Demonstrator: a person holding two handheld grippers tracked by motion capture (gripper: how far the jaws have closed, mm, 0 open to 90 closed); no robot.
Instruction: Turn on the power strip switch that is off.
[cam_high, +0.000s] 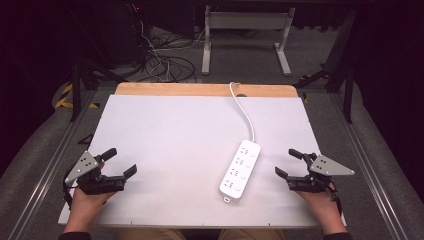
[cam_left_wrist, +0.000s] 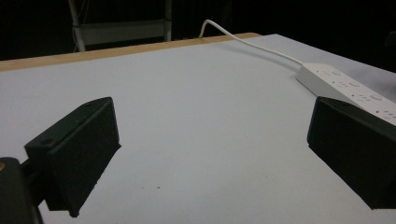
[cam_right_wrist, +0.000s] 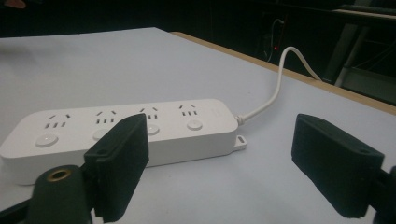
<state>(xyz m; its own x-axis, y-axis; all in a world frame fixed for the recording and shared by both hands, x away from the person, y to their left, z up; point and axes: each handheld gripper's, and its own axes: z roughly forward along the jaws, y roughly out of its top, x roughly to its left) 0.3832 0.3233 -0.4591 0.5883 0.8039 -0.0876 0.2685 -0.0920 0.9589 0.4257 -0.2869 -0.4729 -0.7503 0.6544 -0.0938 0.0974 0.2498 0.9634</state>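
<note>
Just ahead of the right gripper, on the side toward the other hand, a white four-outlet power strip lies flat on the white table cover. In the right gripper view the strip runs across in front of the jaws, near them but apart from them, with four round buttons under its sockets. This gripper's jaws stand spread wide with nothing between them, and neither pad touches the strip.

From the strip's far end a white cord curves away from both grippers toward the wooden table edge at the back.

The left gripper rests low over the cover, well apart from the strip. Its jaws are also spread wide and empty; in the left gripper view, bare white cover lies between them, and the strip shows beyond one of the jaws. Each gripper is held in a hand, and both point inward across the table toward each other, with the strip between them, closer to the right one.
</note>
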